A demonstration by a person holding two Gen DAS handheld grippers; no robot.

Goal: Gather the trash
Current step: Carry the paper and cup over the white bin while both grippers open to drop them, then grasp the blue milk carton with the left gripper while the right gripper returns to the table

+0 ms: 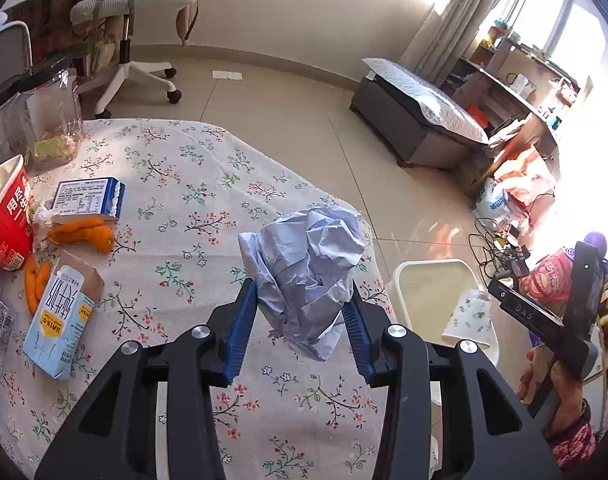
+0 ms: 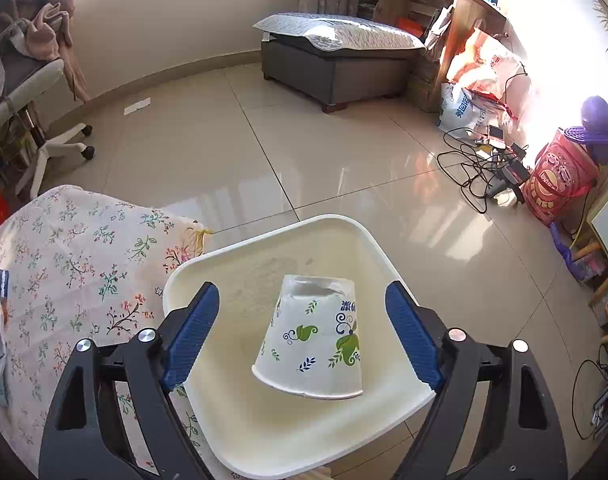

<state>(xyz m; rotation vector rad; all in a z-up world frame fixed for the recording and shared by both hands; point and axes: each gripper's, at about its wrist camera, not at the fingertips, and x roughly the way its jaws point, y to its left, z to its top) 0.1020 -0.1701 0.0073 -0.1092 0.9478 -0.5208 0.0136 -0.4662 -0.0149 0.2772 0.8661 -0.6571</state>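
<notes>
My left gripper (image 1: 304,300) is shut on a crumpled pale blue paper ball (image 1: 304,268), held above the floral tablecloth (image 1: 176,184) near the table's right edge. My right gripper (image 2: 302,320) is open and empty above a white bin (image 2: 208,268) that stands on the floor beside the table. A paper cup with a leaf print (image 2: 311,344) lies upside down inside the bin; it also shows in the left wrist view (image 1: 469,316), as does the bin (image 1: 407,280). Other trash lies on the table's left: a milk carton (image 1: 60,320), a blue box (image 1: 90,196), orange peels (image 1: 84,232) and a red cup (image 1: 6,216).
A clear plastic container (image 1: 56,120) stands at the table's far left. An office chair (image 1: 132,20), a grey bench (image 2: 335,56), bags and tangled cables (image 2: 475,168) are on the tiled floor. The person's right hand and gripper body (image 1: 559,320) show at the right.
</notes>
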